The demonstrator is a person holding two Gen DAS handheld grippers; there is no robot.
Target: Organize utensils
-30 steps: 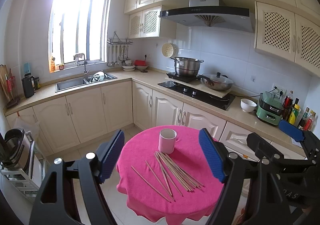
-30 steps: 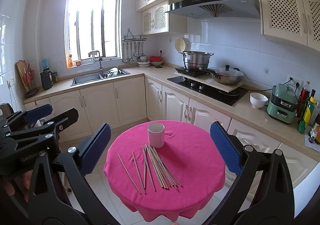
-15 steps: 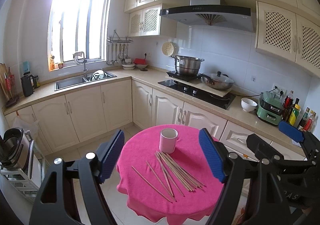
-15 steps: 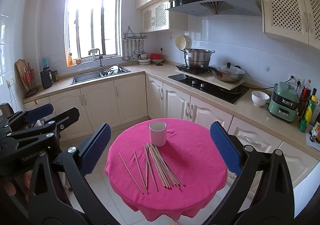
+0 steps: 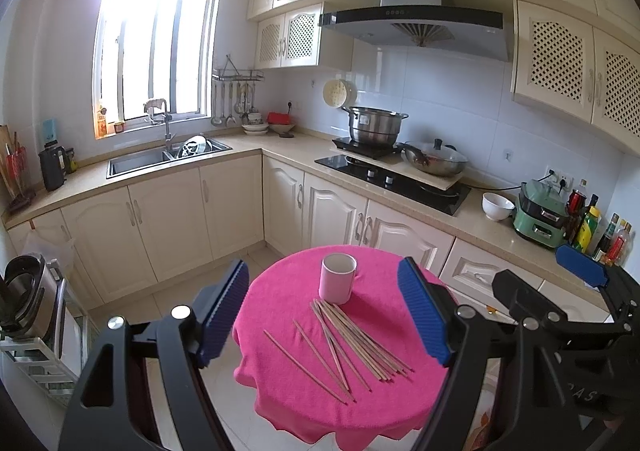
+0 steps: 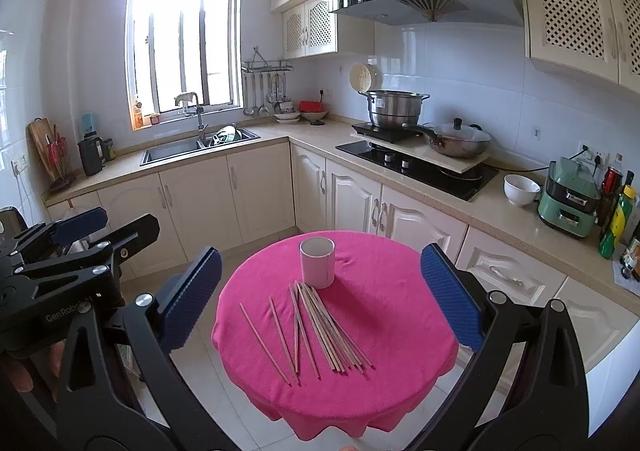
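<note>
Left wrist view: left gripper (image 5: 323, 313) fingers spread wide, empty, above round table (image 5: 280, 315) with pink cloth; white cup (image 5: 337, 277) upright, wooden skewers (image 5: 352, 343) scattered just before it. Right wrist view: right gripper (image 6: 320, 297) fingers spread, empty; skewers flat on cloth.

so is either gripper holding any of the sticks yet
No, nothing is held: left gripper and right gripper are both open above the sticks.
</note>
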